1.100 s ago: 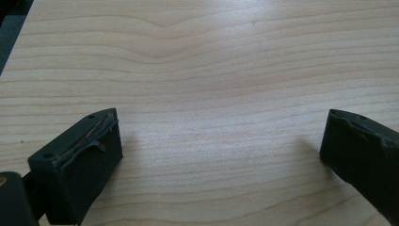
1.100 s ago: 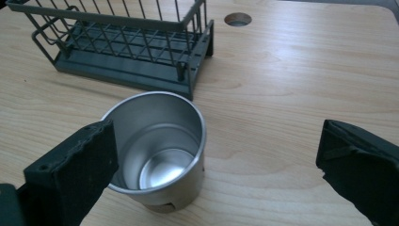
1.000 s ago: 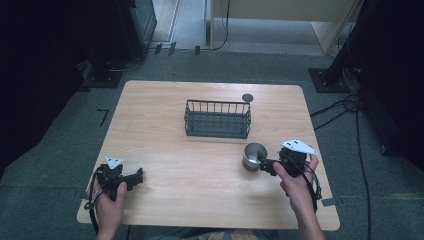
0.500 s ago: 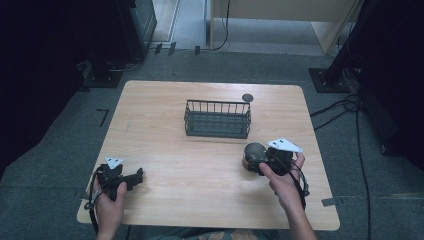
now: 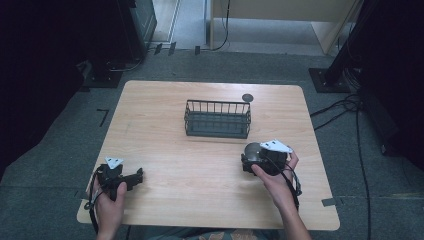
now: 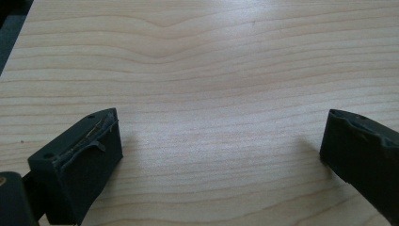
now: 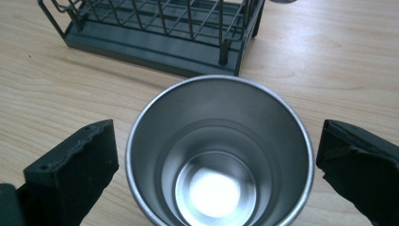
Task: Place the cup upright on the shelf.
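At the left of the high view we see the left gripper [image 5: 134, 177] held low over the near left part of the wooden table [image 5: 150, 115], pointing toward the middle. In the left gripper view its two black jaws stand wide apart with only bare wood grain between them; they hold and touch nothing.

Near the middle of the table, toward the far side, sits a dark wire basket [image 5: 217, 119], and just behind its right end lies a small round dark disc [image 5: 247, 97].

To the right, just in front of the basket's right end, stands a steel cup [image 7: 219, 155], upright with its mouth open to us. The right gripper [image 7: 219, 162] is set around it: in the right gripper view the jaws stand spread wide, one on each side of the cup's rim, each a little clear of the metal, so the cup sits between them ungripped. In the high view the hand [image 5: 274, 176] holding this gripper covers part of the cup.
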The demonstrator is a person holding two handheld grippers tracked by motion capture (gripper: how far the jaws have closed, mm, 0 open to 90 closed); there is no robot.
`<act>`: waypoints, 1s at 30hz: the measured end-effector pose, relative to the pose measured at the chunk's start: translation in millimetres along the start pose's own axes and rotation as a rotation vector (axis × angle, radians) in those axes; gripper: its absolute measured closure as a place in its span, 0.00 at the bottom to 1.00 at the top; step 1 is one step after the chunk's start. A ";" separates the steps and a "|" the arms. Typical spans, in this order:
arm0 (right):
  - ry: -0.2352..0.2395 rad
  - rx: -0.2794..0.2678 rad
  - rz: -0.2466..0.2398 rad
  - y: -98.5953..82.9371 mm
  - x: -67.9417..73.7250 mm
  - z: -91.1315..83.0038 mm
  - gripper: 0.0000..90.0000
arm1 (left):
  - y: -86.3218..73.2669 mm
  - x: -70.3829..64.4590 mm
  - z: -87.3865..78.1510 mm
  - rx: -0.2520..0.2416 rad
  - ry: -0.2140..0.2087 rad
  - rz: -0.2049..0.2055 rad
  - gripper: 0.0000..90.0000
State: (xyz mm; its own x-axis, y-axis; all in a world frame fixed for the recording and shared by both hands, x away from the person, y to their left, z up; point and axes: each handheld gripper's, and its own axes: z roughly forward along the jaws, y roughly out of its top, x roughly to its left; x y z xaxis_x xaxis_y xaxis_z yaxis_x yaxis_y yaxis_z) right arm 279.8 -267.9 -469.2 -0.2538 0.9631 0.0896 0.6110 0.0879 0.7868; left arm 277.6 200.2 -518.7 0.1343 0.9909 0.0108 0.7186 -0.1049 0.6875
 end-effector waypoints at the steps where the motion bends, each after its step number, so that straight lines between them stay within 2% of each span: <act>1: 0.000 0.000 0.000 0.0 0.0 0.0 0.00 | 0.0 0.0 0.0 0.000 0.000 0.000 0.00; 7: -0.029 0.028 0.008 -6.6 -0.7 10.9 0.00 | 0.0 0.0 0.0 0.000 0.000 0.000 0.00; 12: -0.022 0.056 0.005 -9.8 0.9 15.2 0.00 | 0.0 0.1 -0.1 0.001 0.000 0.001 0.00; 19: -0.054 0.048 -0.013 -11.4 4.1 15.6 0.20 | 0.0 0.0 0.0 0.000 0.000 0.001 0.00; 21: -0.065 0.050 -0.015 -10.7 4.5 15.0 0.20 | 0.0 0.1 0.0 0.000 0.000 0.001 0.00; 26: -0.045 0.048 -0.003 -8.5 2.9 13.4 0.20 | 0.0 0.1 0.0 0.000 0.000 0.001 0.00; 30: -0.032 0.033 -0.011 -2.5 4.5 9.2 0.20 | 0.0 0.0 0.0 0.000 0.001 0.000 0.00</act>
State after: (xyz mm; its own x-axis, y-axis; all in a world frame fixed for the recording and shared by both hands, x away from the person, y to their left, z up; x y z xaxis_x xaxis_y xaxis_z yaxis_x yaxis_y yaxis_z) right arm 284.1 -261.5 -476.4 -0.2373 0.9695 0.0611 0.6327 0.1065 0.7670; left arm 277.6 200.3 -518.7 0.1342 0.9909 0.0116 0.7186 -0.1054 0.6874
